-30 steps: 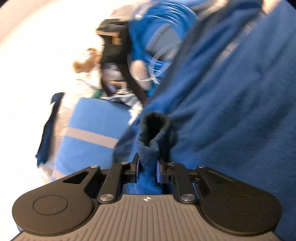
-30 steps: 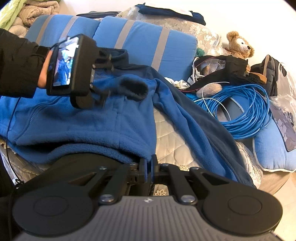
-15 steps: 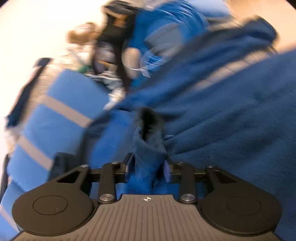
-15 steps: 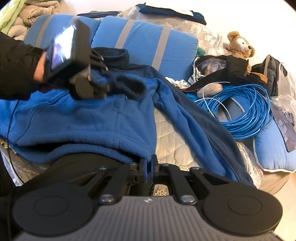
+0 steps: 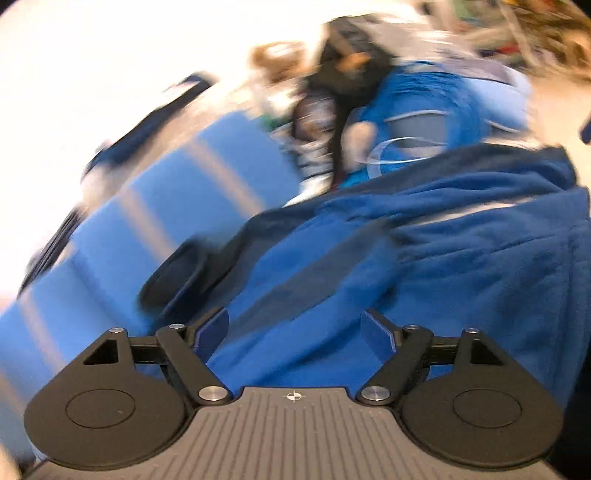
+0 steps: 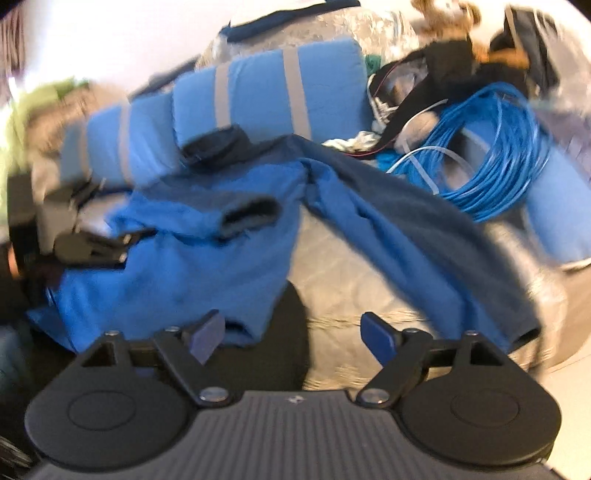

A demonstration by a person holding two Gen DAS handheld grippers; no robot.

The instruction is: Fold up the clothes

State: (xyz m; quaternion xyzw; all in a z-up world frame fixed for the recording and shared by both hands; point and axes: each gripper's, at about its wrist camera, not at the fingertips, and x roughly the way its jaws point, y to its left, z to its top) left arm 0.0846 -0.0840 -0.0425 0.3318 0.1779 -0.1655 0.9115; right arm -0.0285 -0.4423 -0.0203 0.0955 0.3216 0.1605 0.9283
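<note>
Right wrist view: blue fleece (image 6: 207,258) spread across a quilted bed (image 6: 343,291), one sleeve trailing toward its right edge.
Both grippers, left (image 5: 295,332) and right (image 6: 293,338), opening wide, pinching nothing.

The fleece jacket (image 6: 207,266) lies spread on the quilted bed cover (image 6: 351,295). One sleeve (image 6: 236,218) is folded across the body of the jacket, with its cuff near the middle. The other sleeve (image 6: 424,236) stretches to the right over the cover. Behind the jacket lie two striped cushions (image 6: 266,88) side by side. Right of them, behind the stretched sleeve, lies a coil of cable (image 6: 495,147), and behind the coil a bag (image 6: 458,59) and a soft toy (image 6: 447,14). The left gripper (image 6: 110,243) is at the left edge, over the jacket.
</note>
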